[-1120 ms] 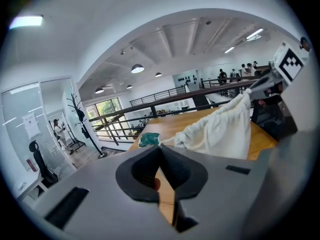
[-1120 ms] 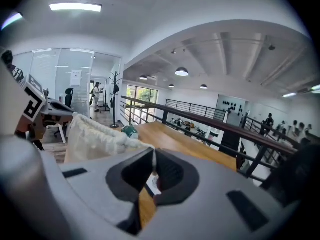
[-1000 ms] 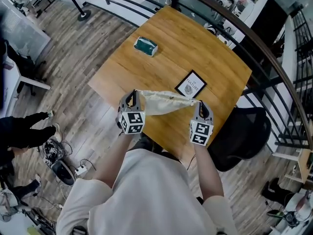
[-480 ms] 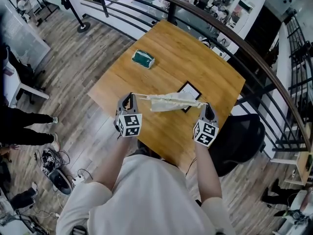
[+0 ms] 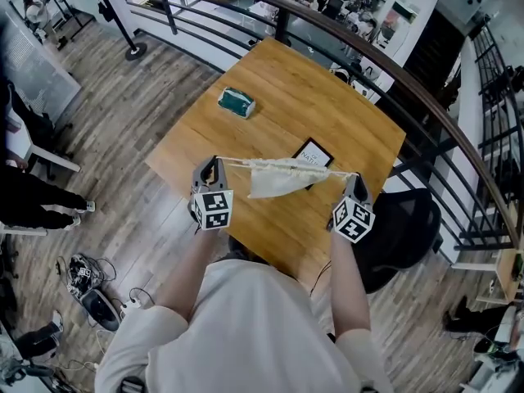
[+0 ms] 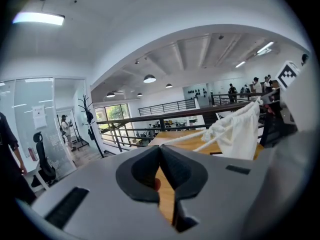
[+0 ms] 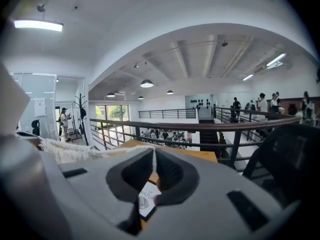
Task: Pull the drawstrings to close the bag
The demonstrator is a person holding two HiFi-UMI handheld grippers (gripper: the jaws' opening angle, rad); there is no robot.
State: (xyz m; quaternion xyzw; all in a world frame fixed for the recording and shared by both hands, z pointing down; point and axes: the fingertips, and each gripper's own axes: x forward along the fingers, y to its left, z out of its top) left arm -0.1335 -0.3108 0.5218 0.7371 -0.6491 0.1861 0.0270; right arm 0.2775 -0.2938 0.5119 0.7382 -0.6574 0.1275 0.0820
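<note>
A cream cloth bag [image 5: 277, 178] hangs above the wooden table [image 5: 327, 88], strung between my two grippers by its drawstrings, its mouth bunched tight. In the head view my left gripper [image 5: 214, 164] is shut on the left drawstring [image 5: 236, 162]. My right gripper [image 5: 354, 181] is shut on the right drawstring [image 5: 336, 173]. The left gripper view has the left gripper [image 6: 160, 149] pinching the cord, which runs taut to the bag [image 6: 237, 134]. From the right gripper [image 7: 154, 154] the cord leads left to the gathered bag [image 7: 65, 151].
A black-framed card [image 5: 318, 151] lies on the table, partly behind the bag, and shows through the right jaws as the card [image 7: 148, 196]. A green packet [image 5: 236, 102] lies at the table's far left. A dark railing [image 5: 393, 64] borders the far side, a black chair [image 5: 413, 223] stands right.
Both grippers have risen and spread apart, the right one moving further right. The bag's mouth has gathered narrower and the bag now hangs off the table.
</note>
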